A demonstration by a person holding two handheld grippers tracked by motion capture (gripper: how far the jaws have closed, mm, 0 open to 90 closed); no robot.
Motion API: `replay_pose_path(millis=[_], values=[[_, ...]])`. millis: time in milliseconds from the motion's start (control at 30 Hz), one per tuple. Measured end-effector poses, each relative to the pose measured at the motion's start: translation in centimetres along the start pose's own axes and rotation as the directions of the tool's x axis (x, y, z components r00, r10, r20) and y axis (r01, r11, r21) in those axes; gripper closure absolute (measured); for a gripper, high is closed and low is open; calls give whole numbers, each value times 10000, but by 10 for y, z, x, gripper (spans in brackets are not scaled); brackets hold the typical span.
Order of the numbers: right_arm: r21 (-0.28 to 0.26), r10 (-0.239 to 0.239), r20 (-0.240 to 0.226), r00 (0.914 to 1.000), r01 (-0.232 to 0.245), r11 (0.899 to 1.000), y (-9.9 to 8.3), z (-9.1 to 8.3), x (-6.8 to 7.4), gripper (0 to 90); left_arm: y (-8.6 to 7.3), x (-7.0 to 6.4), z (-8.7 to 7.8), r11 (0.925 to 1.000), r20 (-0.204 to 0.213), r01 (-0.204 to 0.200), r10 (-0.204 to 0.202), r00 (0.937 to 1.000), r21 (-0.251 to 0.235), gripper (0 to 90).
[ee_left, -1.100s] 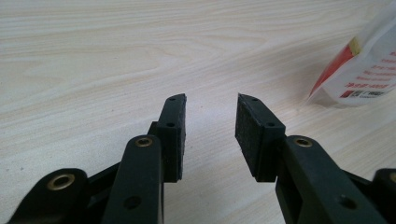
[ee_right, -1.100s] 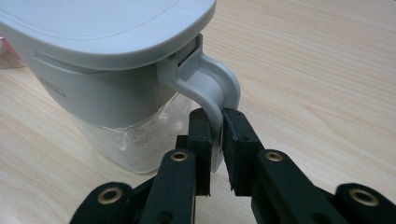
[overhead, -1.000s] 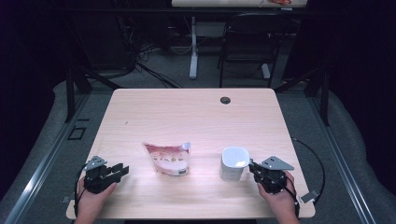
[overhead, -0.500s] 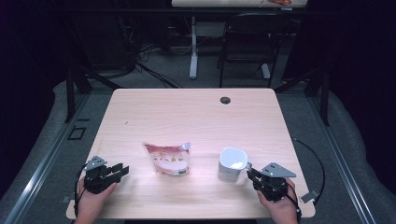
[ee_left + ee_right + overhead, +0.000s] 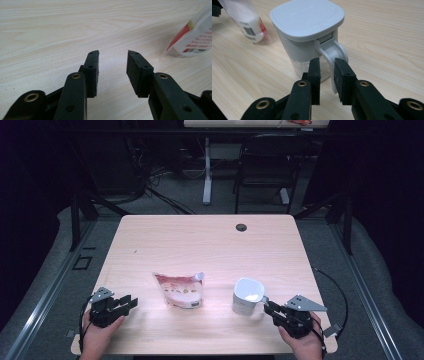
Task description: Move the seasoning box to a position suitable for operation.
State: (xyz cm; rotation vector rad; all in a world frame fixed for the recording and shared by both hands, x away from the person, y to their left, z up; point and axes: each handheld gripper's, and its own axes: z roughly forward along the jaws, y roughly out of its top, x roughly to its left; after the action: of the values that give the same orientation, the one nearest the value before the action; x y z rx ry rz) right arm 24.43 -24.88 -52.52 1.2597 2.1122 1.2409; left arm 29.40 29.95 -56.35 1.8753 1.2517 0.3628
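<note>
A white lidded jug (image 5: 247,296) (image 5: 307,17) stands upright at the front right of the table. Its handle (image 5: 332,50) points at my right gripper (image 5: 267,306) (image 5: 327,60). The jaws stand narrowly apart with the handle between them, close against the right pad, and a gap shows beside the left pad. A red and white pouch (image 5: 180,291) (image 5: 197,37) (image 5: 247,17) lies left of the jug. My left gripper (image 5: 131,301) (image 5: 112,52) rests open over bare wood, left of the pouch, holding nothing.
The light wooden table (image 5: 200,245) has a round cable hole (image 5: 241,227) near its far edge. A black chair (image 5: 265,165) and a desk leg stand beyond the table. A cable (image 5: 340,295) loops off the table's right edge by my right hand.
My right gripper has shifted slightly toward me and to the right. The jug has turned a little, so its handle now faces the jaws. The left gripper and the pouch have stayed still.
</note>
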Motion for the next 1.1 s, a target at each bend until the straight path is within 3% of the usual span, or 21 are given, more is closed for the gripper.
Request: replay_pose_path(millis=[200,400,500,633,867,1100], values=[[-60,38,236,9997,-37,10000,10,-3,-2,661,0,0,0,10000,-35,-8,8,10000,33,622],[-87,-178,309,9994,181,9998,23,-6,-4,671,0,0,0,10000,-103,39,-40,9999,-66,620],[-168,34,174,9998,-31,9999,29,-5,-6,669,-1,0,0,10000,-120,30,-30,9999,-38,618],[-310,12,114,9999,-9,9995,36,-4,-7,695,-1,0,0,10000,-114,34,-34,9999,-37,616],[-632,-55,-107,9999,48,9980,49,1,-4,824,-1,1,0,10000,-129,52,-53,9999,-27,615],[-735,-50,-88,9999,43,9973,48,4,0,900,-1,1,-1,10000,-121,25,-25,9999,-11,614]])
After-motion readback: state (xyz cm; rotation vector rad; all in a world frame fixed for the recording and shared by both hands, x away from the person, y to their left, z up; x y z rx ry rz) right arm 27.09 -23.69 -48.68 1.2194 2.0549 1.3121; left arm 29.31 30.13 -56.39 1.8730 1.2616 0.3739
